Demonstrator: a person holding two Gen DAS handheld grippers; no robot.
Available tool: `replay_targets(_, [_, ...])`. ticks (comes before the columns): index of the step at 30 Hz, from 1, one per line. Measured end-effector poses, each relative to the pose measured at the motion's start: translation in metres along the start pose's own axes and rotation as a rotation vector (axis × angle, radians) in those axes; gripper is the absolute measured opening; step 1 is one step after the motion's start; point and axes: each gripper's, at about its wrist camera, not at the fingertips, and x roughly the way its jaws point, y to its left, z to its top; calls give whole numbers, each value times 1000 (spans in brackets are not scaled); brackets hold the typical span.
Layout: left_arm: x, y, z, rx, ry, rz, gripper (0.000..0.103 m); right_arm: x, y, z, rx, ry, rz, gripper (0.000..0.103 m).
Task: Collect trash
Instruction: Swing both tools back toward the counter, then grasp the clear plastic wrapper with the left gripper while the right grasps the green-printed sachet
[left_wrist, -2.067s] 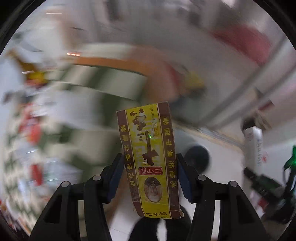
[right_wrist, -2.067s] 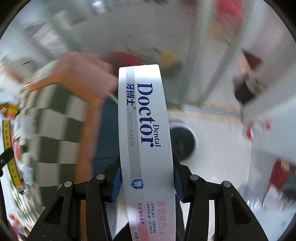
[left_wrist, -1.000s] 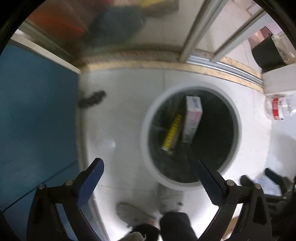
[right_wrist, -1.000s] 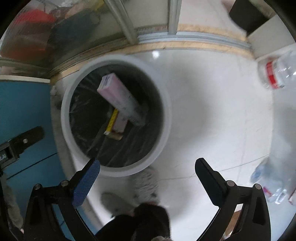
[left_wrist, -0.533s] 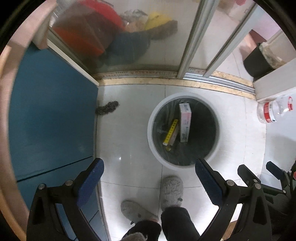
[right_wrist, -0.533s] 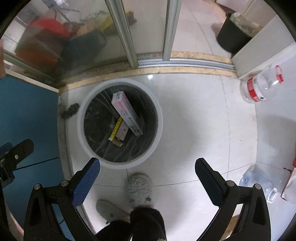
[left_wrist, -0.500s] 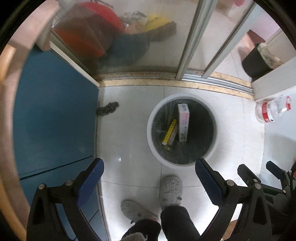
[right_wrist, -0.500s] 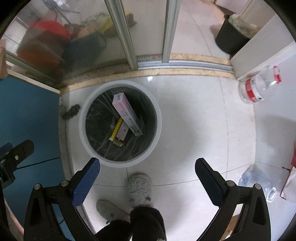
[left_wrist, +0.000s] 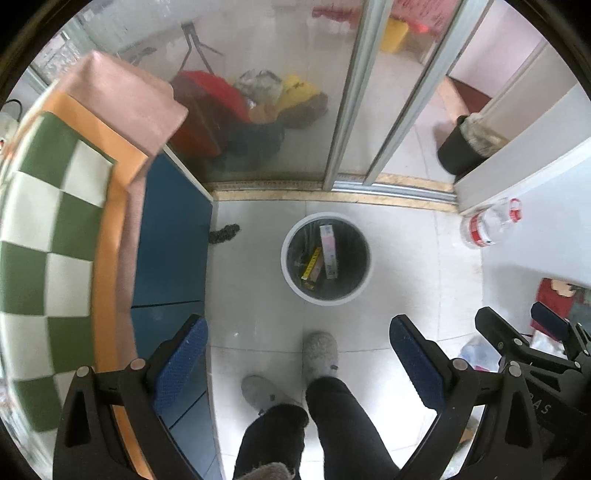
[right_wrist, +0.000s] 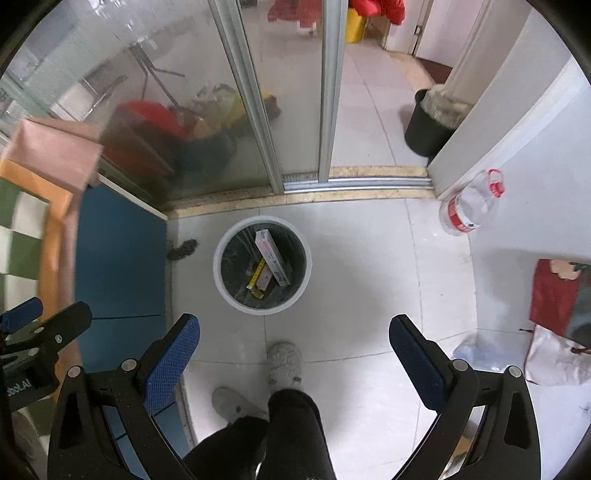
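Left gripper (left_wrist: 297, 363): jaws spread wide, nothing between them; blue pads at lower left and lower right of the left wrist view.
Right gripper (right_wrist: 293, 363): jaws spread wide and empty, held above the floor.
Trash bin (left_wrist: 285, 266): one round white-rimmed bin with a dark liner, standing on the tiled floor (left_wrist: 402, 258), centre of both views.
Trash in the bin: two boxes counted; one long pink-and-white toothpaste box (left_wrist: 328, 251) leaning inside, one yellow-edged box (left_wrist: 310, 264) just beside it, lower and to its left.
Bottles: one clear plastic bottle (left_wrist: 489, 227) with a red label and red cap, right of the frame, by the white wall; a second clear container (right_wrist: 480, 352) at lower right of the right wrist view.
Person: two legs in dark trousers and two grey slippers (left_wrist: 320, 350), bottom centre, just below the bin.
Counter (left_wrist: 48, 236): one, with a green-and-white checked cloth, left edge of frame.
Black bin (right_wrist: 424, 127): one, upper right, beyond the sliding door track.
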Motion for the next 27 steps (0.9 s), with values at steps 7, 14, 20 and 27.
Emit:
replay_targets(7, [-69,-2,-5,-8,-25,-26,101,-88,-2,1,0,-18,2,103])
replay_targets(14, [-113,27,6,-83,-82,-14,101,-132,12,13,-5,-30,84,103])
replay_targets(20, [-155,131,2,-319,-147,42,101,-150,92,41,-144,-23,178,103])
replay_targets(27, [-171,314,-82,-700,-101,183,101,-158,288,33,-477,37,300,103])
